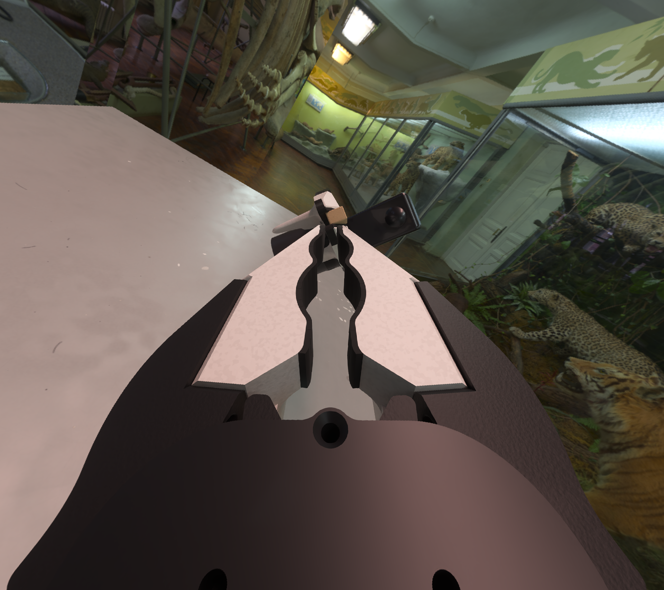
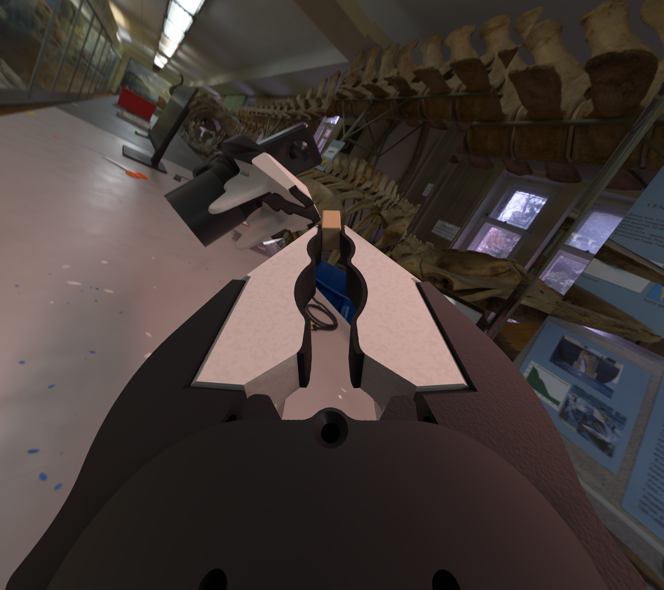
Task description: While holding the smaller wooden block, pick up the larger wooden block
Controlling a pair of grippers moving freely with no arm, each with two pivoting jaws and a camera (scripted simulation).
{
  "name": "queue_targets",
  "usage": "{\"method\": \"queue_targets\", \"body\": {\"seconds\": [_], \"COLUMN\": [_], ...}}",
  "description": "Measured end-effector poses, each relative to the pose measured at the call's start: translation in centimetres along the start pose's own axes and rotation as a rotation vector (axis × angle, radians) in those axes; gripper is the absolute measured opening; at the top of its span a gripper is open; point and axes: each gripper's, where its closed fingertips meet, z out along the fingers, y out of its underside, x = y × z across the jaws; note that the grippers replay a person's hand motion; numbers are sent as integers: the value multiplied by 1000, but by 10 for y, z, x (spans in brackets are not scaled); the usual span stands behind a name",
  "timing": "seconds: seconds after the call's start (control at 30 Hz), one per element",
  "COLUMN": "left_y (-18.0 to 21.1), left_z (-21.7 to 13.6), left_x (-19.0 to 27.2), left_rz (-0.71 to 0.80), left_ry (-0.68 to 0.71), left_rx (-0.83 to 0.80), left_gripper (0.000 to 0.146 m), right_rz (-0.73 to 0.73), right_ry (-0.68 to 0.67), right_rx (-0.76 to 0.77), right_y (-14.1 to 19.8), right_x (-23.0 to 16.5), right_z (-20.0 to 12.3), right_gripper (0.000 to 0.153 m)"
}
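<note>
My right gripper [image 2: 330, 234] is shut on a pale wooden block [image 2: 331, 229], which stands upright between the fingertips and sticks out past them. I cannot tell whether it is the smaller or the larger block. My left gripper [image 1: 328, 231] has its jaws almost together, with only a narrow slit and no block between them. In the right wrist view the left gripper [image 2: 312, 217] comes in from the left, its tips right next to the block's upper left side. In the left wrist view the block [image 1: 337, 215] shows just beyond my fingertips, in the right gripper [image 1: 327, 216]. No second block is in view.
Both grippers hover over a pinkish-grey table [image 1: 107, 213] near its right edge. In the right wrist view a blue bin [image 2: 332, 289] and a black cable [image 2: 319, 319] lie below the fingers. A black stand [image 2: 158, 141], a red bin [image 2: 136, 105] and orange scissors [image 2: 136, 174] sit farther back.
</note>
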Motion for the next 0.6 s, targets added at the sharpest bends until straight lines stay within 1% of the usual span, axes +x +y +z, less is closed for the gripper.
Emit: {"method": "queue_targets", "body": {"seconds": [0.17,0.4,0.47,0.53,0.6], "left_y": [1,0,-1,-1,2], "left_z": [-2,-2,-1,-2,-6], "left_x": [-3,-5,-5,-7,-10], "left_rz": [-5,-19,15,77,137], "left_ry": [-25,-26,-40,-85,-157], "left_rx": [-14,-8,-14,-31,-73], "left_gripper": [6,6,7,10,17], "right_rz": [-75,-66,-66,-64,-68], "right_ry": [-17,-10,-14,-19,-13], "right_rx": [-60,-93,-88,-84,-92], "right_y": [6,7,6,5,4], "right_x": [0,1,1,3,9], "right_z": [1,1,1,0,-2], "right_gripper": [9,8,9,8,9]}}
